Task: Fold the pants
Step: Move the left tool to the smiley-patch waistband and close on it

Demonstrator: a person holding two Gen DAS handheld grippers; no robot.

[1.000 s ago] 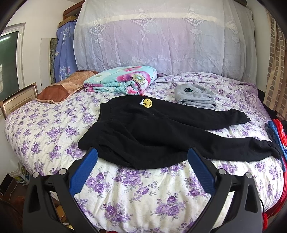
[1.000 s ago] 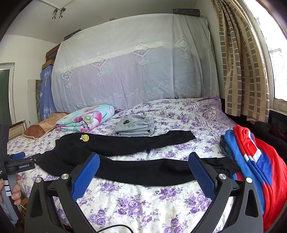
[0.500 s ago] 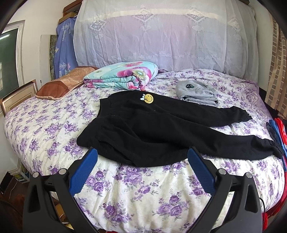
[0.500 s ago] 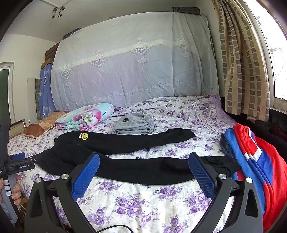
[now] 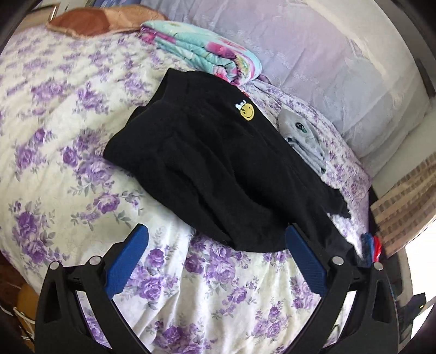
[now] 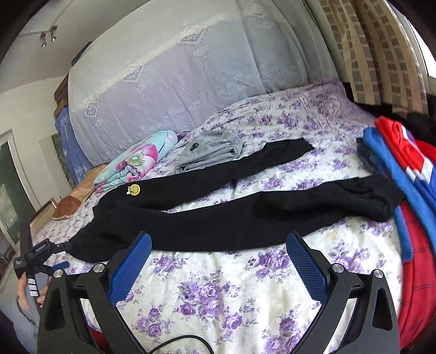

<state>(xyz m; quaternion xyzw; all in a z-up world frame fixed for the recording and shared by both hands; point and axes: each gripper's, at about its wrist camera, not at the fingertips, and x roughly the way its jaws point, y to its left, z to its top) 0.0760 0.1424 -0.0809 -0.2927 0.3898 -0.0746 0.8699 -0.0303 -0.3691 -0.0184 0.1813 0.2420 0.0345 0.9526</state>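
Black pants (image 5: 218, 168) (image 6: 218, 215) were laid flat on the bed (image 5: 68, 168) (image 6: 245, 299), unfolded, waistband toward the pillow end, both legs spread apart toward the window side. A yellow smiley patch (image 5: 247, 112) (image 6: 134, 189) was seen near the waistband. Left gripper (image 5: 216, 242) was held above the near bed edge, by the hip section of the pants; fingers (image 5: 128, 261) were spread wide, nothing between them, no fabric contact seen. Right gripper (image 6: 218, 245) was held just short of the nearer leg; fingers (image 6: 306, 268) likewise spread wide and empty. The nearer leg cuff was seen lying right beside, possibly touching, a red and blue garment pile (image 6: 408, 196) at the bed's right edge. A folded grey garment (image 5: 305, 141) (image 6: 209, 152) was seen just beyond the farther leg, touching or nearly so. A folded floral blanket (image 5: 201, 51) (image 6: 136, 160) was seen beside the waistband, with a brown pillow (image 5: 92, 24) (image 6: 73, 204) further out. The far side of the bed was backed by a white lace cover (image 6: 190, 81); a checked curtain (image 6: 381, 49) hung at right. No containers were seen in either view. In the right wrist view, the left gripper's handle and the person's hand (image 6: 27, 294) were seen at the lower left edge.
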